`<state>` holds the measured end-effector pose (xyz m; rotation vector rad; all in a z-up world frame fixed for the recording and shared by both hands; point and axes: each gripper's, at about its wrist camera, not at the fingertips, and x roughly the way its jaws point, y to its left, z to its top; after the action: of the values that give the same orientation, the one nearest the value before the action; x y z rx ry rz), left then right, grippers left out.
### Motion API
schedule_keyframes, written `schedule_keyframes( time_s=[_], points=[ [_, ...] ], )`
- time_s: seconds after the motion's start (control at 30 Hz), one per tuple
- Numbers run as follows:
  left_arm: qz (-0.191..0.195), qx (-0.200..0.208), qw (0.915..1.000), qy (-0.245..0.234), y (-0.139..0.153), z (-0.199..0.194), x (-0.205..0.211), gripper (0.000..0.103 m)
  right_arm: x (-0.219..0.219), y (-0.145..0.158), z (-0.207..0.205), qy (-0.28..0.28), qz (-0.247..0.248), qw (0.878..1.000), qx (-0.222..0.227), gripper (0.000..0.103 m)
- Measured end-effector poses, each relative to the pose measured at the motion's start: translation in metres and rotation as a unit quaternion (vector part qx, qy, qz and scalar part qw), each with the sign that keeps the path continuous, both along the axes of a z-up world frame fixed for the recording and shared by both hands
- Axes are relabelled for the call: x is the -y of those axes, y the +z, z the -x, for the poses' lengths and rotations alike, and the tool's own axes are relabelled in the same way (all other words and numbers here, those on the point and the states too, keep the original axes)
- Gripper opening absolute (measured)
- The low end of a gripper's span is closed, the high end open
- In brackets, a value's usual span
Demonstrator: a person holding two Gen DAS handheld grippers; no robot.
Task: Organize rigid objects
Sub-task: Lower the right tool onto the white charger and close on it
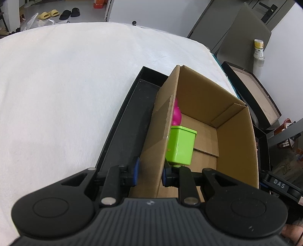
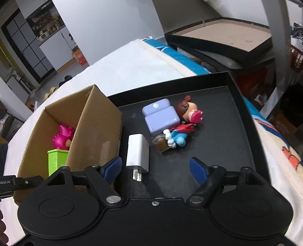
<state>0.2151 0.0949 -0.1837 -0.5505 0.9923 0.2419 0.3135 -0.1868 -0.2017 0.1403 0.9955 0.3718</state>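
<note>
Nearest the right wrist camera, the right gripper point(image 2: 155, 168) hung over the black tray point(image 2: 244, 106) with its blue pads spread wide and nothing pressed between them; the white charger point(image 2: 137, 152) lay flat on the tray just ahead of the left pad, its long axis running toward and away from the camera and its two metal prongs pointing back at the gripper. Beyond it, near the tray's middle, a lilac case point(image 2: 161, 118) lay against a brown-haired figurine point(image 2: 189, 111), with a blue and red toy figure point(image 2: 179, 135) and a small amber jar point(image 2: 161, 144) touching them in one cluster. To the left stood the cardboard box point(image 2: 94, 132), open at the top, holding a green block point(image 2: 56, 160) and behind it an upright pink toy point(image 2: 63, 136). In the left wrist view the left gripper point(image 1: 150, 173) was clamped narrowly on the box's near side wall, one pad outside and one inside. The tray and box sat on a white fleecy blanket point(image 1: 66, 85) that stretched far ahead. Past its edge was a grey floor with yellow slippers point(image 1: 48, 14) and black slippers point(image 1: 70, 13), and to the right another dark tray point(image 1: 265, 98) and a tall bottle point(image 1: 259, 54) against a pale wall.
</note>
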Motion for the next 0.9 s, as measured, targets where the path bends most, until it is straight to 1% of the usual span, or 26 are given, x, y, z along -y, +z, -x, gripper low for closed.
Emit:
schedule_keyframes(
  time_s=[0.1, 0.13, 0.23, 0.43, 0.5, 0.57, 0.63, 0.7, 0.77, 0.9],
  points=[
    [-0.001, -0.001, 1.0, -0.001, 0.0, 0.0, 0.0, 0.022, -0.004, -0.005, -0.004, 0.004, -0.004, 1.0, -0.007, 0.075],
    [-0.001, -0.001, 1.0, -0.001, -0.001, 0.0, 0.0, 0.022, -0.005, -0.007, -0.005, 0.004, -0.006, 1.0, -0.011, 0.072],
    [0.0, -0.003, 1.0, 0.001, -0.002, 0.001, 0.0, 0.022, -0.007, -0.012, -0.007, 0.008, -0.01, 1.0, -0.015, 0.067],
    [-0.001, -0.003, 1.0, 0.0, -0.001, -0.001, 0.001, 0.022, -0.003, -0.018, -0.01, 0.004, -0.017, 0.999, -0.029, 0.064],
    [-0.001, -0.003, 1.0, 0.001, -0.002, -0.001, 0.0, 0.022, -0.002, -0.019, -0.01, 0.006, -0.017, 0.999, -0.03, 0.062],
    [0.0, -0.003, 1.0, 0.001, -0.002, -0.001, 0.0, 0.022, -0.003, -0.019, -0.009, 0.012, -0.011, 1.0, -0.022, 0.053],
    [-0.003, -0.002, 1.0, -0.003, -0.001, -0.001, 0.001, 0.022, -0.008, -0.02, -0.009, 0.022, -0.018, 0.999, -0.025, 0.022],
    [-0.006, -0.002, 1.0, -0.004, -0.001, -0.001, 0.001, 0.022, -0.007, -0.02, -0.007, 0.023, -0.025, 0.999, -0.036, 0.021],
    [-0.005, -0.001, 1.0, -0.005, -0.001, -0.001, 0.002, 0.022, -0.007, -0.017, -0.001, 0.029, -0.014, 0.999, -0.033, 0.021],
    [-0.004, 0.0, 1.0, -0.007, -0.001, 0.0, 0.002, 0.022, -0.006, -0.011, 0.009, 0.028, -0.008, 0.999, -0.029, 0.021]
  ],
)
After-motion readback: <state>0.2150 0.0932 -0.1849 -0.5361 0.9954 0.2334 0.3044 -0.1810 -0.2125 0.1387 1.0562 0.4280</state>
